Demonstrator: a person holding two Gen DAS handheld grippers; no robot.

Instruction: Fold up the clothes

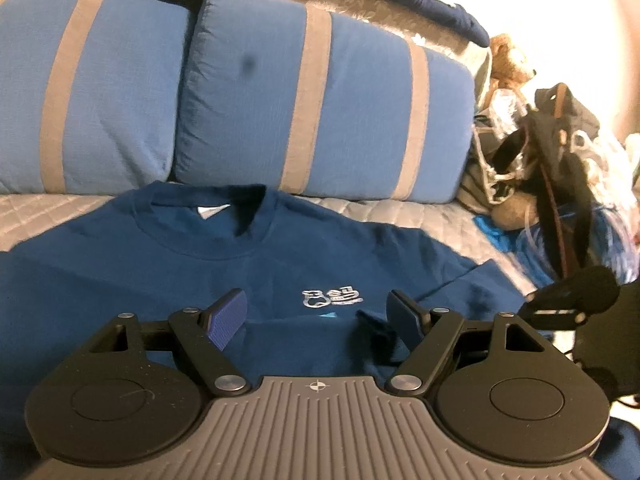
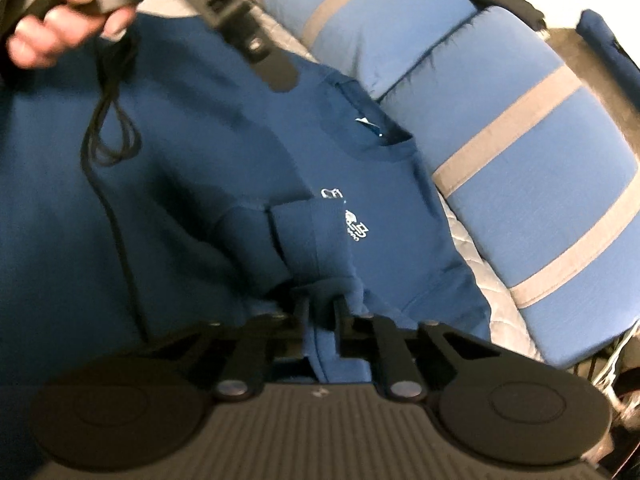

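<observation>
The left gripper (image 1: 316,316) hangs wide open above the navy sweatshirt (image 1: 120,272). The right gripper (image 2: 322,312) pinches its sleeve cuff (image 2: 312,236)

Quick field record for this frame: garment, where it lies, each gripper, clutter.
garment: blue sweatshirt, front up, white logo on chest
surface: grey quilted cover, two blue striped cushions behind
sleeve: cuff folded over the chest
left gripper: open, above the shirt, holding nothing
right gripper: shut on the sleeve fabric
clutter: teddy bear and bags to the right
</observation>
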